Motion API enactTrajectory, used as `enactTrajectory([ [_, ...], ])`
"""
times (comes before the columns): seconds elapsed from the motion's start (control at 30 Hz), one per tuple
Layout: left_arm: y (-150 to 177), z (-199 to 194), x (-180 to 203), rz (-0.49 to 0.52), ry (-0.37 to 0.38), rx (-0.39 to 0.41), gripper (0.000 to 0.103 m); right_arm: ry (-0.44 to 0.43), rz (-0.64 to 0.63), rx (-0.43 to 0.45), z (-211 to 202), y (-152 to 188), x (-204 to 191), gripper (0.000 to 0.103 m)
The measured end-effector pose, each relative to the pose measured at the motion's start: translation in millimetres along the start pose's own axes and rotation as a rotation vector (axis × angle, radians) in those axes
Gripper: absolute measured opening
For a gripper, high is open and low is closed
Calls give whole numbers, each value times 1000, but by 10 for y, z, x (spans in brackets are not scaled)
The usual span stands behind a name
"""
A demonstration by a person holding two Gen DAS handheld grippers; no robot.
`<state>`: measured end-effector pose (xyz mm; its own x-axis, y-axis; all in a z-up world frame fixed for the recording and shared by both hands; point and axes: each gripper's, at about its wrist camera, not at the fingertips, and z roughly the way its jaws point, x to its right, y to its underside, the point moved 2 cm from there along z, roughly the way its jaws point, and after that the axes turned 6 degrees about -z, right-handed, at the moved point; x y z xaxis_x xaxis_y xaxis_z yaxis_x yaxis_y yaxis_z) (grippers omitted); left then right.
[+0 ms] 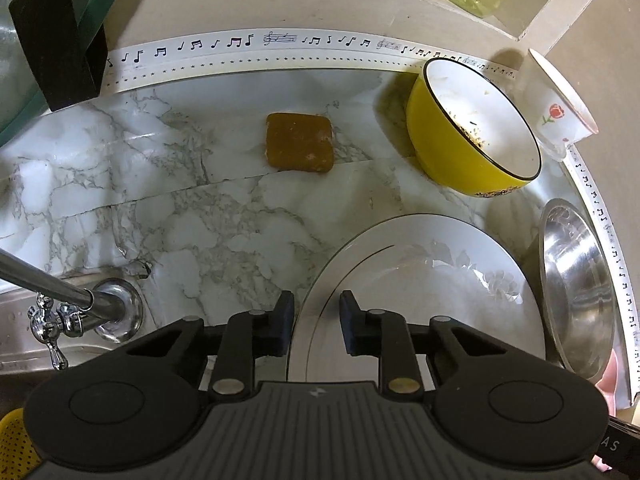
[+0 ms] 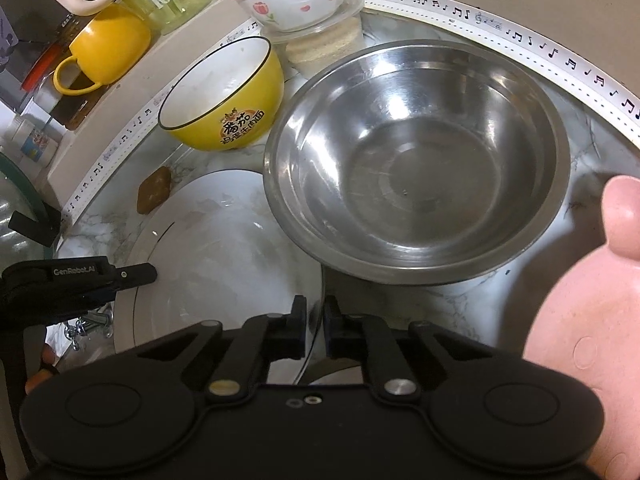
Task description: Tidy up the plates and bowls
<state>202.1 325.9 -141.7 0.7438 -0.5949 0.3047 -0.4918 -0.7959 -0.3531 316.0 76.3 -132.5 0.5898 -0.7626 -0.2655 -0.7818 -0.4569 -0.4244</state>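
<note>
We are closing the right gripper (image 2: 315,328) at the bottom middle of its view, jaws drawn down to a thin slit and pinching the near rim of the plate (image 2: 208,248). We are holding the left gripper (image 1: 317,320) at the bottom middle of its own view, jaws narrow and straddling the plate's left rim, one finger (image 1: 285,322) outside the edge and the other over the plate's inside. We cannot tell whether its pads are pressing on the rim.

The plate is sitting on the marble counter (image 1: 192,216), at the lower right in the left view and at the lower left in the right view. The steel bowl (image 2: 416,160) is filling the middle of the right view, its edge overlapping the plate's right side. The yellow bowl (image 2: 224,96) is standing just beyond the plate, with a flowered bowl (image 2: 296,0) at the top. A brown pad (image 1: 299,142) is lying alone at centre in the left view, and a tap (image 1: 80,308) is showing at lower left.
</note>
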Motion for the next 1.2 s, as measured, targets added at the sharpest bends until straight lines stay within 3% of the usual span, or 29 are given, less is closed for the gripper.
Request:
enactTrajectory([
  [0.7, 195, -191, -218, 18, 50, 55, 16, -17, -4, 8, -60, 37, -22, 9],
  [1.2, 577, -656, -352, 5, 105, 76, 16, -38, -22, 42, -464, 248, -107, 8],
])
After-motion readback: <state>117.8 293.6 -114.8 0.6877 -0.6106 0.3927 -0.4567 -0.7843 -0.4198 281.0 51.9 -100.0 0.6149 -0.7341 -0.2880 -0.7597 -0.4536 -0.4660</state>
